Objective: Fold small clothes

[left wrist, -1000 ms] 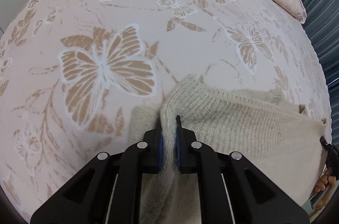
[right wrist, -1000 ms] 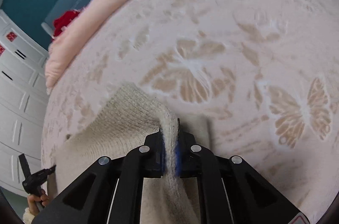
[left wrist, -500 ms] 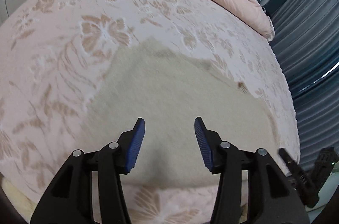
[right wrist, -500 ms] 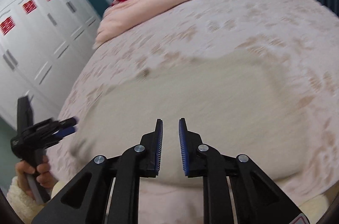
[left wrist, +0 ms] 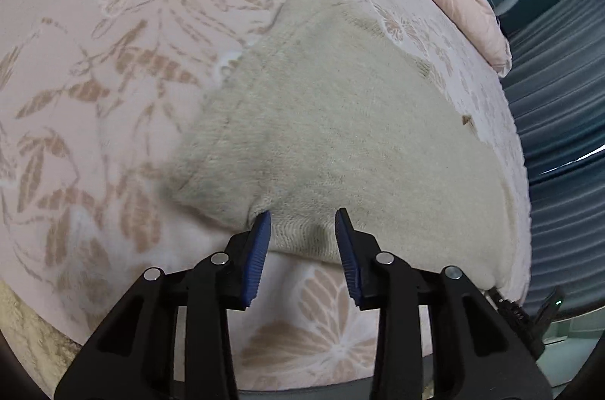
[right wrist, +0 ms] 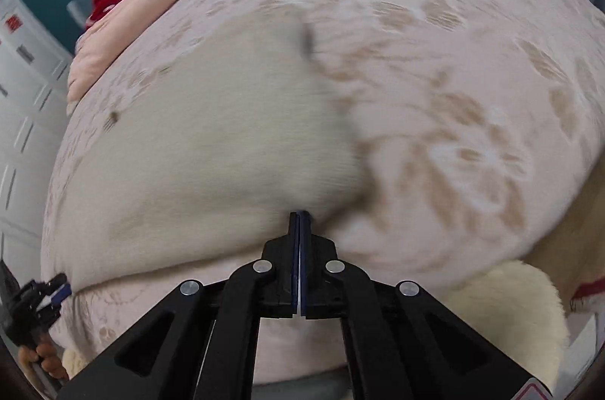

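Sweater point(left wrist: 340, 135): one, on bedspread point(left wrist: 113, 59) | left gripper point(left wrist: 302, 222) spread, closing | right gripper point(right wrist: 300, 222) pressed together

No readable text, label, brand or number anywhere in view.

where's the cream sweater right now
The cream sweater lies spread flat on the butterfly bedspread near the bed's front edge, its hem just beyond the left gripper.
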A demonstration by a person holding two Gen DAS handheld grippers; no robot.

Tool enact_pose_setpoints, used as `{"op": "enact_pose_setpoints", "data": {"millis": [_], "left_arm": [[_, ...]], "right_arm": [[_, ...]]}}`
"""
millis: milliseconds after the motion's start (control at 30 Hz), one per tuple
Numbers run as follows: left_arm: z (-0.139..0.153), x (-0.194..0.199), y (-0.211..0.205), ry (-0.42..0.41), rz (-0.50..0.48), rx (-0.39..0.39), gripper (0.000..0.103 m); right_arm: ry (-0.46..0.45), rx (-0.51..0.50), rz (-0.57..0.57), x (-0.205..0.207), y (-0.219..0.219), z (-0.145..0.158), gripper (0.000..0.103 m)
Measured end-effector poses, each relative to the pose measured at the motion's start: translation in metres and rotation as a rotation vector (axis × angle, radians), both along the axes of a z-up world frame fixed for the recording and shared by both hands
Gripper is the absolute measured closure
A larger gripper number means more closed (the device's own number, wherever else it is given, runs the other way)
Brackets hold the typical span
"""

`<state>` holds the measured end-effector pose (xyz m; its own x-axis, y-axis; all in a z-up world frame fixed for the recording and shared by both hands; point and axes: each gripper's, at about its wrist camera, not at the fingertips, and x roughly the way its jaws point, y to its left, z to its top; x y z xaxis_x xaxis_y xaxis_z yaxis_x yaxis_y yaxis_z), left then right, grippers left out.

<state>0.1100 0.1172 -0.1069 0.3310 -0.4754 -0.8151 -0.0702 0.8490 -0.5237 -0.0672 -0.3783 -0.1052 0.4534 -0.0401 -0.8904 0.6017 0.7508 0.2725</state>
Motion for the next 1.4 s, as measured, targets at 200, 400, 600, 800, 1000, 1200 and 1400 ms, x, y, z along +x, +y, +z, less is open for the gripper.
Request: {"op": "enact_pose_setpoints", "data": {"millis": [200,400,600,800,1000,1200,1400], "left_arm": [[0.017,-0.031,0.027,-0.044,0.188,-0.05,0.013],[-0.011,-0.014,0.03,0.061,0.297,-0.18,0.01],[-0.012,0.014,0.02,0.061,0.388,-0.208,0.023],[0.042,0.049,0.021,-0.026,0.297,-0.252,0.091],[0.12,0.028,0.046,-0.15,0.23,-0.198,0.094],[0.054,-0.033,0.07,0.031,0.228,-0.107,0.094],[0.007,-0.066,0.071,0.073,0.258,-0.074,0.085]], "right_arm": [[-0.136,0.173,-0.133,-0.042,-0.032,0.011,0.058],[-0.187,0.284,-0.015,0.015,0.002,-0.005,0.036],[-0.207,0.368,-0.125,0.047,0.001,-0.017,0.034],[-0.238,0.322,-0.016,0.085,0.001,0.028,0.088],[-0.409,0.32,0.158,0.082,0.024,0.119,0.088],[-0.128,0.328,0.071,0.011,0.018,0.019,0.086],[-0.086,0.185,0.021,-0.021,0.012,0.031,0.062]]}}
